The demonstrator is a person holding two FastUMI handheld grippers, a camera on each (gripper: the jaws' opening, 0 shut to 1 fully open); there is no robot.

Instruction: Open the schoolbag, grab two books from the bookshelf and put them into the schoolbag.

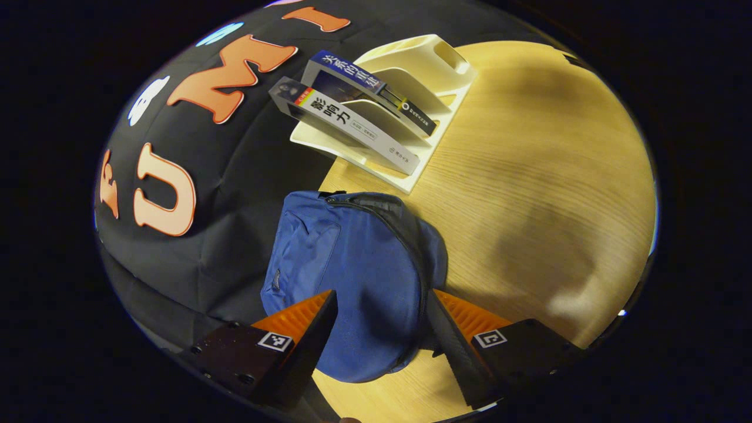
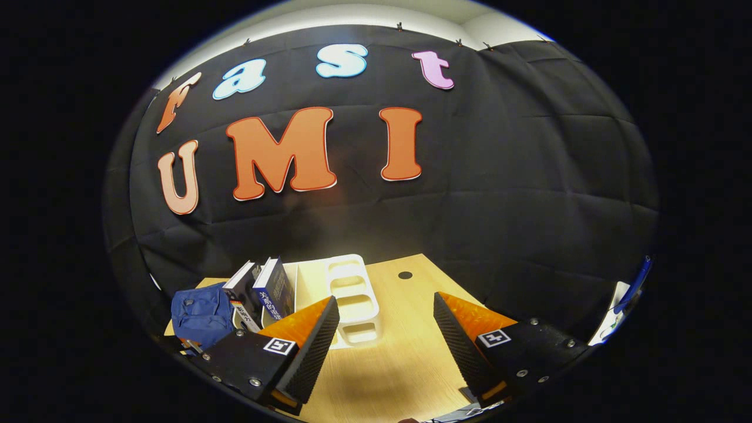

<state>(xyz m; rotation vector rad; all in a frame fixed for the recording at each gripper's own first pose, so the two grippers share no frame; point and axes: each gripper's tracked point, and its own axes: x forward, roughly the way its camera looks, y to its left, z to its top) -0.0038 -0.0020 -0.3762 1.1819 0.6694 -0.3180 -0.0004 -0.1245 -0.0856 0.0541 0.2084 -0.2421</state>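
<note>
Spreading my left gripper (image 1: 382, 317) wide, I hover over the blue schoolbag (image 1: 352, 264), which lies zipped shut on the wooden table (image 1: 529, 176) against the booth's cloth wall. Beyond it stands the white bookshelf (image 1: 411, 88) with two books (image 1: 346, 120) leaning in its slots (spines toward me). My right gripper (image 2: 385, 329) is open too, holding nothing, above the table before the bookshelf (image 2: 352, 299).

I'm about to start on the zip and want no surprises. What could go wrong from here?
The schoolbag lies soft and slumped with its zip closed, so it may slide rather than open. It sits at the table edge by the wall and could be pushed off. The two books lean in the light bookshelf, which may tip.
</note>
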